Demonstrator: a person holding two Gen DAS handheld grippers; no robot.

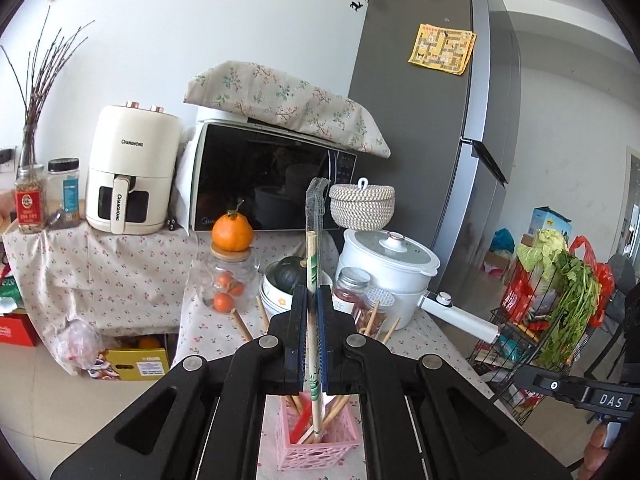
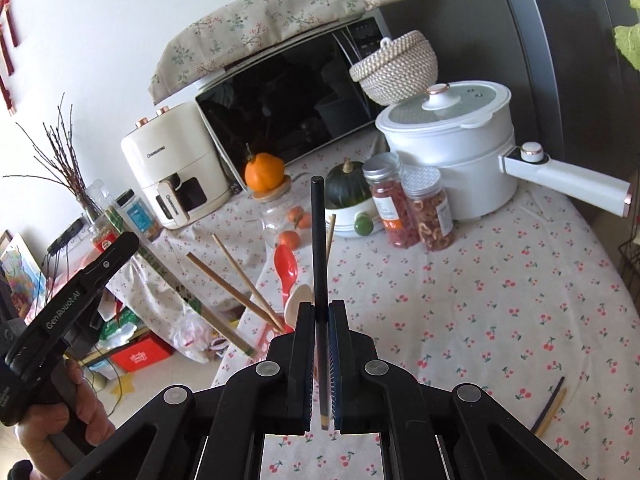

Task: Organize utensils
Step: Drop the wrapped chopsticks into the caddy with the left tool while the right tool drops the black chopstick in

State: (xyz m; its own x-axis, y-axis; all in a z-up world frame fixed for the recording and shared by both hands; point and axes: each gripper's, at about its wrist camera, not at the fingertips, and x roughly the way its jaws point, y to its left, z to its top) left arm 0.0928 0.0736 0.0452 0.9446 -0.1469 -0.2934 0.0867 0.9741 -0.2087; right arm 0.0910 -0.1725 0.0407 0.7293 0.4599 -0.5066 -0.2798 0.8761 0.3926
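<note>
Left wrist view, grip: the left gripper [image 1: 312,300] has its jaws pressed tight on a wrapped pair of chopsticks [image 1: 313,264], whose clear sleeve stands up toward 12 o'clock in front of the microwave [image 1: 264,184].
Left wrist view, destination: a pink basket [image 1: 320,446] sits under the jaws at 6 o'clock, already holding wooden chopsticks and something red; the wrapped pair's lower end appears to reach into it, though contact with the bottom cannot be told.
Left wrist view, surroundings: an orange [image 1: 232,232] on a glass jar lies at 10 o'clock from the gripper, a white pot [image 1: 384,264] at 2 o'clock.
Right wrist view, grip: the right gripper [image 2: 321,308] pinches a single black chopstick [image 2: 319,240], its tip aimed at 12 o'clock above the cherry-print tablecloth [image 2: 480,300].
Right wrist view, loose items: two more sticks [image 2: 550,408], one dark and one pale, lie on the cloth at 4 o'clock, well apart from the basket.
Right wrist view, holder: wooden chopsticks [image 2: 236,280] and a red spoon [image 2: 286,268] fan out at 10 to 11 o'clock; the other gripper and a hand [image 2: 68,412] show at 8 o'clock.
Step in hand: likely carrying picked-up chopsticks to the basket, one per gripper.
Next move: probably tip each stick upright over the basket, lower, then part the jaws; crowding among the sticks already inside is the risk.
</note>
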